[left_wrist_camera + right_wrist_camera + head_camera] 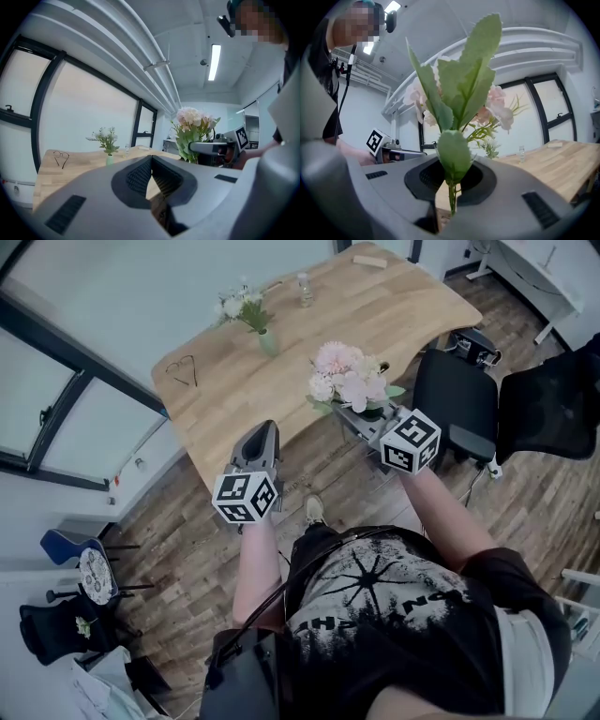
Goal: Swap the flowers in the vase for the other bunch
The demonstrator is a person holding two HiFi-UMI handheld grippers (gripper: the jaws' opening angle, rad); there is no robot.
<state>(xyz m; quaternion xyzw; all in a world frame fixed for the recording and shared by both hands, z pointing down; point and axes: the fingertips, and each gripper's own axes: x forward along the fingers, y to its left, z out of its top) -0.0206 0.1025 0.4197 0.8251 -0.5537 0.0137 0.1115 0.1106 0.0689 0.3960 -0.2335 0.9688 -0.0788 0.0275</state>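
Wooden table [394,315] fills the upper centre of the head view. Green vase [268,343] stands upper left on it, white sprigs [242,307] not yet removed. Right gripper [349,412] pinches the pink bunch [349,376] by its stems, upright, probably ready for the swap. Left gripper [265,430] is pressed together and empty, free for the old flowers. Glasses [185,371] and what looks like a bottle [305,289] lie clear of the vase; black chair [455,404] crowds the right.

Wooden table [375,324]: vase [268,343], glasses [183,371], bottle [306,292], block [368,261].
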